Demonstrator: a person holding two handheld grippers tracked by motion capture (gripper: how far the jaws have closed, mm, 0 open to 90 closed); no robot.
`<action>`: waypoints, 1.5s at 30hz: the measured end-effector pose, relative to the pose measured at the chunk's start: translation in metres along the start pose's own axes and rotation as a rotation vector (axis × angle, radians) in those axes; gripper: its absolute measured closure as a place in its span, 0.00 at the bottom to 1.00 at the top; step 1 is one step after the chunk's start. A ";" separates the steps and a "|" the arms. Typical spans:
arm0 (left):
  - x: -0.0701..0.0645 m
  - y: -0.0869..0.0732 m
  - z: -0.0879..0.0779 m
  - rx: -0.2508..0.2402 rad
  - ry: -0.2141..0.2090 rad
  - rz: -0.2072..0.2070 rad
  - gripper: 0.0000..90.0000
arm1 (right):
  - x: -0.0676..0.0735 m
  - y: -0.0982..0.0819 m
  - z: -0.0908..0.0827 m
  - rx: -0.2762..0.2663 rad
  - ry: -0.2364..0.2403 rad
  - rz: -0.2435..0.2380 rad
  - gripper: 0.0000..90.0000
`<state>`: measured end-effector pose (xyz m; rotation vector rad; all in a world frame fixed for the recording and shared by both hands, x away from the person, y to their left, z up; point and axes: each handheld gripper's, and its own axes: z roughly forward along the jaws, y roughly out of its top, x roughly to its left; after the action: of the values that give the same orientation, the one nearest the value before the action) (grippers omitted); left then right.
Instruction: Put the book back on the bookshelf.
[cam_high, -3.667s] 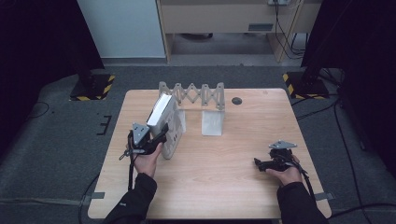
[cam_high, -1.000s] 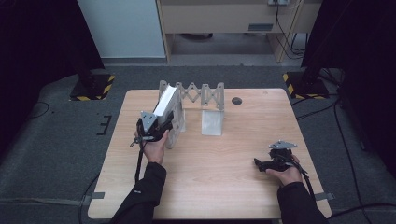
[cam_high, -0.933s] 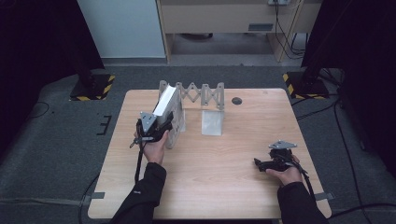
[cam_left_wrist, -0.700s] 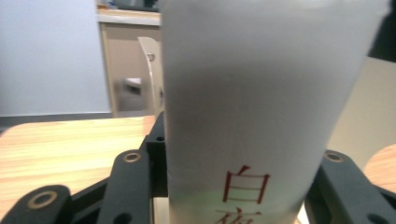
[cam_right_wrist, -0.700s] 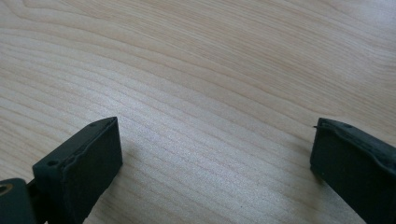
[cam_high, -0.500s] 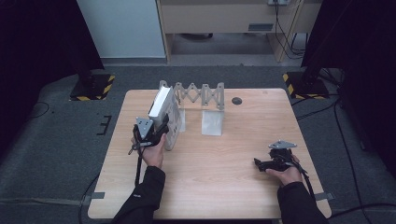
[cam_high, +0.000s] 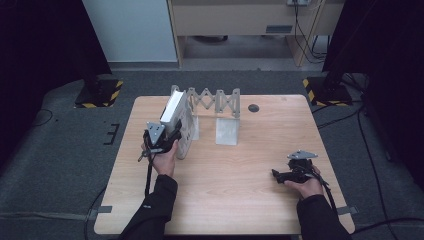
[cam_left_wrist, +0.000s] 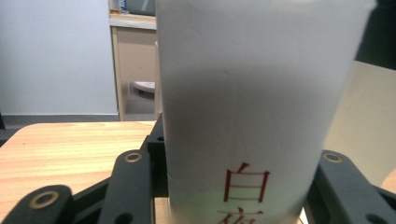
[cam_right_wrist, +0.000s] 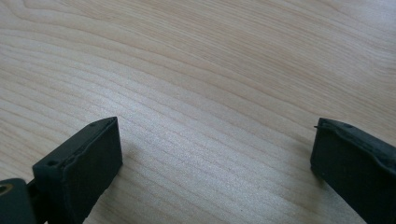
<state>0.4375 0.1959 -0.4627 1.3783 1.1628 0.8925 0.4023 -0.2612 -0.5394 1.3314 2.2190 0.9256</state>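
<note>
Where the dark carpeted floor (cam_high: 60, 165) gives way to a pale wall panel (cam_high: 131, 30) and a beige cabinet (cam_high: 235, 17) at the back, a rectangular table (cam_high: 225, 200) of light wood with fine straight grain takes the middle of the high view. Near its far edge stands an expanding book rack (cam_high: 215, 102) of pale grey, with flat upright dividers joined by a zigzag lattice. At the rack's left end sits a white book (cam_high: 172, 110), a thick slab tilted slightly, with a smooth matt cover that bears red printed characters in the left gripper view (cam_left_wrist: 245, 186). The left gripper (cam_high: 162, 137), black with a grey three-cornered plate on top, is clamped on the near end of that book, its jaws pressed against both covers. The right gripper (cam_high: 295, 172), well apart near the table's right front, rests low over bare wood with its ribbed black jaws wide apart and nothing between them. A small dark round disc (cam_high: 253, 107) lies flat behind the rack.
</note>
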 end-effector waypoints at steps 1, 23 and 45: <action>0.000 0.000 0.000 0.003 -0.009 -0.003 0.57 | 0.000 0.000 0.000 0.000 0.000 0.000 0.03; 0.009 0.027 0.017 0.045 0.017 -0.105 0.58 | -0.001 0.000 0.000 0.001 0.006 -0.005 0.03; 0.002 0.044 0.045 -0.014 0.028 -0.068 0.58 | -0.001 0.001 0.000 0.005 0.011 -0.006 0.03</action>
<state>0.4885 0.1882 -0.4261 1.3113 1.2156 0.8721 0.4034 -0.2617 -0.5392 1.3239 2.2342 0.9282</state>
